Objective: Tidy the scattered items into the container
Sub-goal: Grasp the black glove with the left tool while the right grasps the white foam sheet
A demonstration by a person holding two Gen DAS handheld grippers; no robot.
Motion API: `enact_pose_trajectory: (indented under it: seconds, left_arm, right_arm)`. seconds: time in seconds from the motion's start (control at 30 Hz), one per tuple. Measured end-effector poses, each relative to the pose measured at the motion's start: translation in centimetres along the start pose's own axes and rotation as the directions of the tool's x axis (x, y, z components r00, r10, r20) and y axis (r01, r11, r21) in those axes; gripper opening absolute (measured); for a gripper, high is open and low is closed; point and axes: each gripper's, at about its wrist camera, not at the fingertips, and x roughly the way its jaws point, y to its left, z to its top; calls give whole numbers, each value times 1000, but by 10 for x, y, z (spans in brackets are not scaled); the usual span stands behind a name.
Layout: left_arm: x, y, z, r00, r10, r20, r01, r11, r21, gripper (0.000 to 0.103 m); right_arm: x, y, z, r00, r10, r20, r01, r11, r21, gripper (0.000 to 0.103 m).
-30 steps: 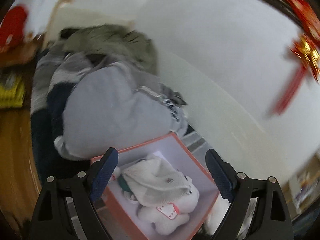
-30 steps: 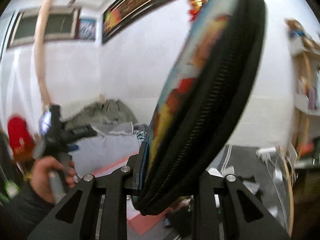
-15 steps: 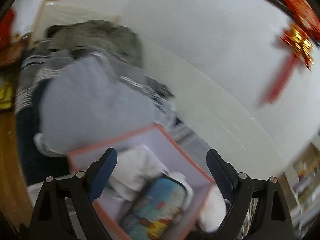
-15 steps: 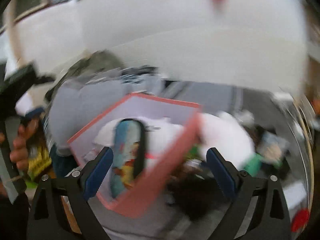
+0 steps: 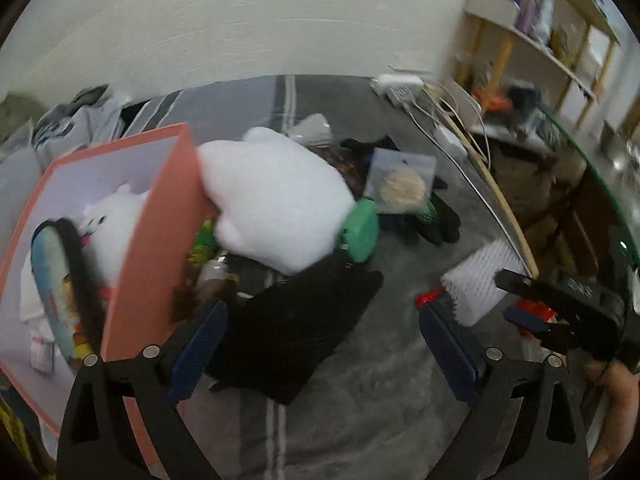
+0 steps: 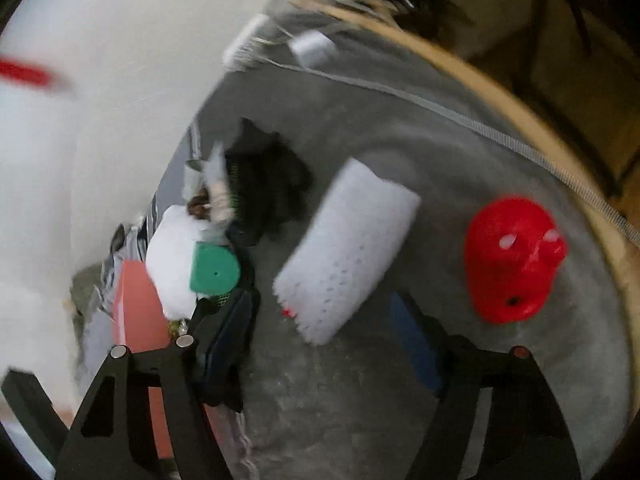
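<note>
An orange box point(image 5: 156, 240) stands at the left on a grey bed cover. In it lie a colourful zip case point(image 5: 52, 292) and a white plush toy point(image 5: 116, 220). Outside it lie a big white plush point(image 5: 276, 200), a green block point(image 5: 360, 232), a black cloth point(image 5: 296, 320), a bagged beige puff point(image 5: 402, 188) and a white foam sleeve point(image 6: 348, 248). A red cap point(image 6: 512, 256) lies to the right. My left gripper point(image 5: 320, 344) is open above the black cloth. My right gripper point(image 6: 324, 348) is open just below the foam sleeve.
Grey clothes point(image 5: 80, 120) are piled behind the box. A power strip and cables point(image 5: 404, 84) lie at the far edge. A curved wooden rail point(image 6: 500, 104) bounds the bed's right side. Shelves point(image 5: 560, 28) stand beyond it. The other gripper point(image 5: 568, 312) shows at right.
The right gripper let the zip case go into the box and swung right to the foam sleeve and red cap. The left gripper turned right from the box to the scattered items.
</note>
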Motion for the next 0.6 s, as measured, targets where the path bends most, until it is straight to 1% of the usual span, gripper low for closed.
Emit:
enact_pose_trajectory:
  seconds: [0.07, 0.1, 0.13, 0.17, 0.2, 0.23, 0.27, 0.3, 0.33, 0.4, 0.43, 0.47, 0.5, 0.53, 0.57, 0.6]
  left_arm:
    - [10, -9, -2, 1000, -13, -23, 14, 999, 36, 97]
    - [18, -10, -3, 998, -16, -53, 19, 998, 62, 97]
    - [25, -10, -3, 997, -14, -81, 21, 996, 83, 97]
    - [38, -7, -6, 993, -1, -116, 13, 994, 105, 97]
    - [50, 1, -8, 989, 32, -142, -16, 993, 114, 97]
    - [56, 8, -9, 986, 63, -157, -45, 992, 115, 97]
    - [66, 17, -11, 979, 101, -177, -82, 990, 115, 97]
    - [74, 25, -12, 974, 117, -195, -96, 989, 112, 97]
    - [83, 33, -14, 969, 117, -216, -95, 989, 110, 97]
    - [96, 39, -20, 960, 109, -256, -76, 988, 135, 97]
    - [102, 40, -23, 957, 114, -267, -75, 986, 150, 97]
    - [107, 39, -26, 955, 127, -266, -82, 981, 175, 97]
    - [109, 36, -30, 958, 142, -248, -90, 974, 207, 97]
    - [110, 31, -32, 962, 152, -228, -95, 965, 244, 88]
    - [111, 28, -33, 961, 149, -234, -86, 962, 260, 72]
    - [114, 29, -33, 951, 134, -278, -68, 970, 234, 40]
  right_arm:
    - [15, -10, 4, 999, 21, -26, -20, 998, 65, 68]
    - [16, -16, 6, 999, 28, -30, -26, 996, 80, 62]
    - [23, -20, 8, 999, 27, -34, -24, 995, 97, 49]
    - [26, -25, 9, 999, 36, -24, -33, 993, 115, 40]
    - [27, -30, 9, 997, 82, -8, -80, 986, 144, 20]
    - [26, -35, 9, 986, 164, 9, -162, 969, 188, 14]
    - [23, -38, 8, 972, 232, 28, -232, 944, 233, 14]
    - [18, -37, 8, 961, 271, 46, -274, 930, 245, 14]
    - [10, -31, 9, 950, 306, 63, -312, 923, 227, 14]
    - [-15, -6, 10, 925, 368, 94, -378, 915, 139, 13]
    - [-24, 3, 10, 917, 386, 100, -396, 913, 101, 14]
    - [-35, 15, 9, 910, 401, 105, -408, 912, 51, 14]
    - [-44, 24, 6, 908, 404, 109, -407, 913, 9, 14]
    - [-52, 32, 4, 911, 397, 116, -396, 918, -28, 13]
    - [-59, 37, 0, 916, 382, 128, -378, 924, -53, 14]
    - [-62, 39, -3, 917, 378, 130, -373, 926, -61, 14]
